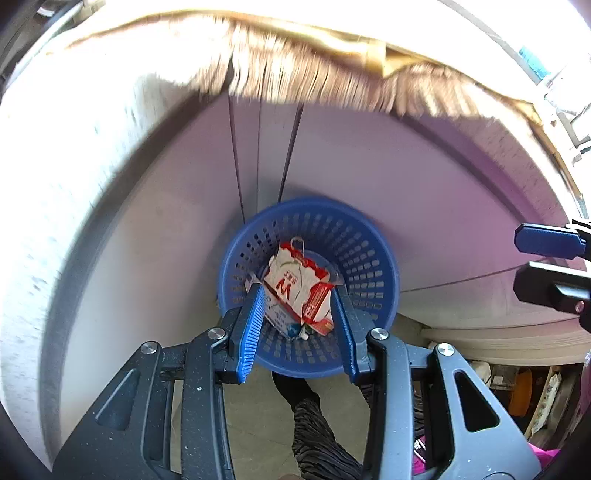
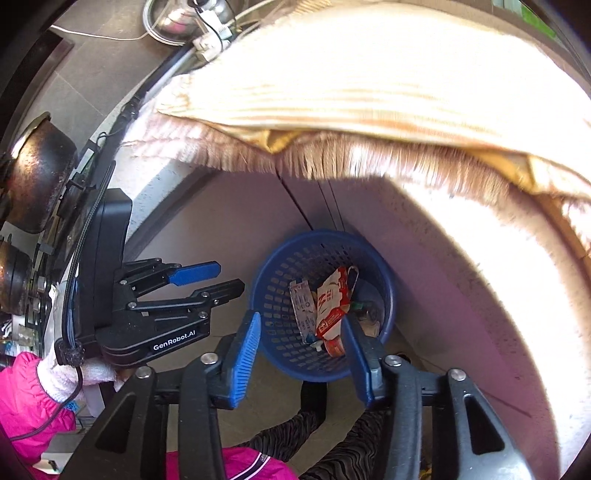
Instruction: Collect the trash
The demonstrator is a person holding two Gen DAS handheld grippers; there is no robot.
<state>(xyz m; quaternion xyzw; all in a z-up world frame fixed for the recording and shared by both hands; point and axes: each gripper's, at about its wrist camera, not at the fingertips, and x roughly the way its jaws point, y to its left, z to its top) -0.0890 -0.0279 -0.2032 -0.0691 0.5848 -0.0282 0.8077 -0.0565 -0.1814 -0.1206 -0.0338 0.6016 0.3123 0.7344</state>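
A blue perforated plastic basket (image 1: 362, 258) stands on the floor below the counter front; it also shows in the right wrist view (image 2: 280, 295). Inside lies a crumpled red and white carton (image 1: 295, 284), also seen from the right (image 2: 332, 302), with a white wrapper strip (image 2: 303, 306) beside it. My left gripper (image 1: 301, 295) is open above the basket, its jaws either side of the carton and apart from it. My right gripper (image 2: 301, 321) is open and empty over the basket's near rim. The left gripper also shows at the left of the right wrist view (image 2: 221, 278).
A beige fringed cloth (image 1: 314, 77) hangs over the counter edge above the basket. A dark pan (image 2: 37, 177) and steel bowl (image 2: 173, 18) sit at the left on the counter. The person's dark-trousered legs (image 1: 317, 417) stand just behind the basket. Cabinet doors (image 1: 424, 177) back it.
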